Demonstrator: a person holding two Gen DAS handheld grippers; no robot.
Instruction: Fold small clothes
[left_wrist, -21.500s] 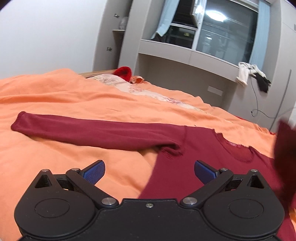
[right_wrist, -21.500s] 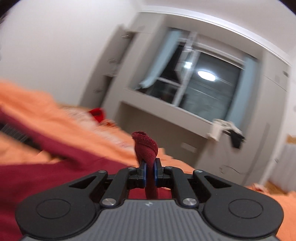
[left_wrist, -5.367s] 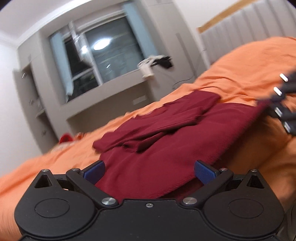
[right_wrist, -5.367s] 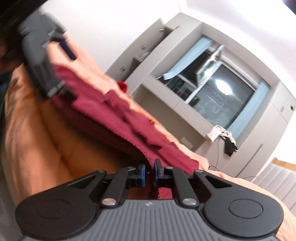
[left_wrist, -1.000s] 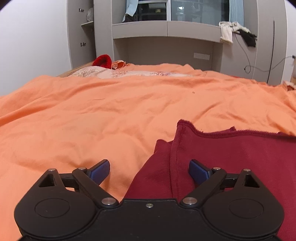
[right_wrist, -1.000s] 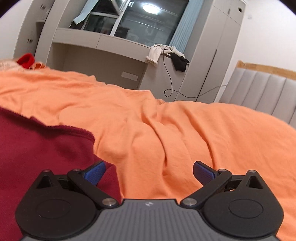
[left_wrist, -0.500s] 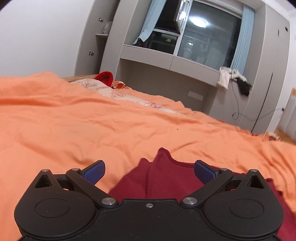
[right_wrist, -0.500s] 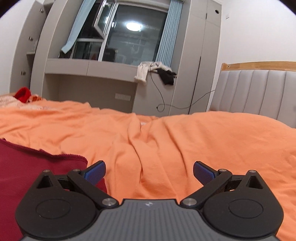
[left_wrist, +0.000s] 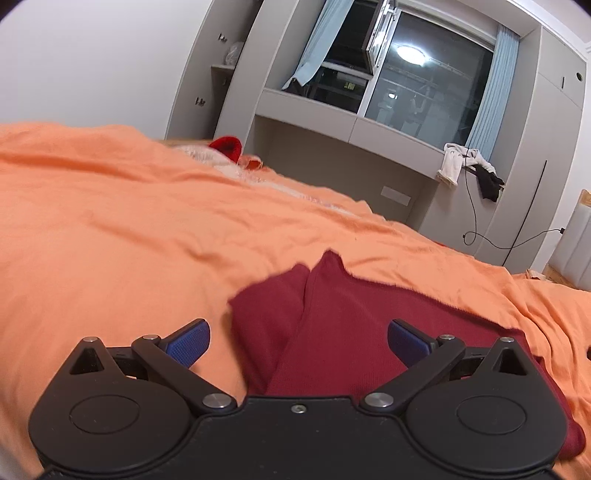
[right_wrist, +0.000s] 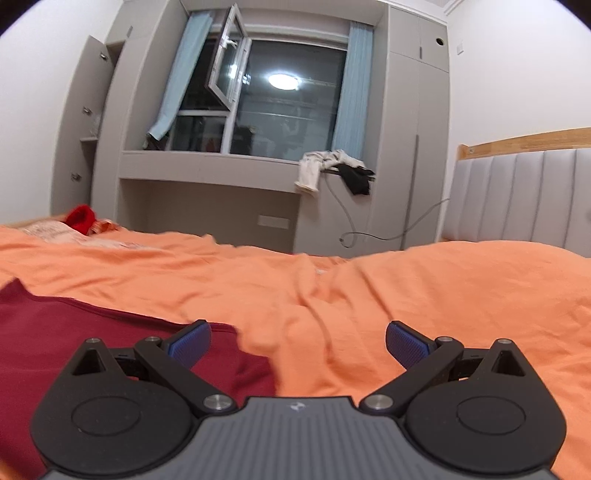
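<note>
Your left gripper (left_wrist: 298, 339) had its jaws spread wide, nothing between the 2 blue pads (left_wrist: 188, 341). It hovered over the near left part of the folded maroon garment (left_wrist: 351, 332), with no contact visible. The garment lay flat on the orange bedspread (left_wrist: 110, 229), a layered edge showing on its left side where 1 fold sat over another and a small peak of cloth stood at the far corner.

Your right gripper (right_wrist: 297, 341) was likewise released, both pads apart and holding nothing. From the right wrist view the maroon garment (right_wrist: 74, 332) filled the lower left, its right edge ending under the left finger; the right finger sat above bare orange bedspread (right_wrist: 406, 288), which ran in soft wrinkles toward the grey padded headboard (right_wrist: 517, 195).

Beyond the bed: a grey built-in unit with a dark window (right_wrist: 284, 107), pale blue curtains either side, 1 ceiling light reflected in the glass. White and black clothes (right_wrist: 332, 170) hung off the ledge, a cable trailing below them. A red item (right_wrist: 81, 218) lay at the far left edge of the bed.
</note>
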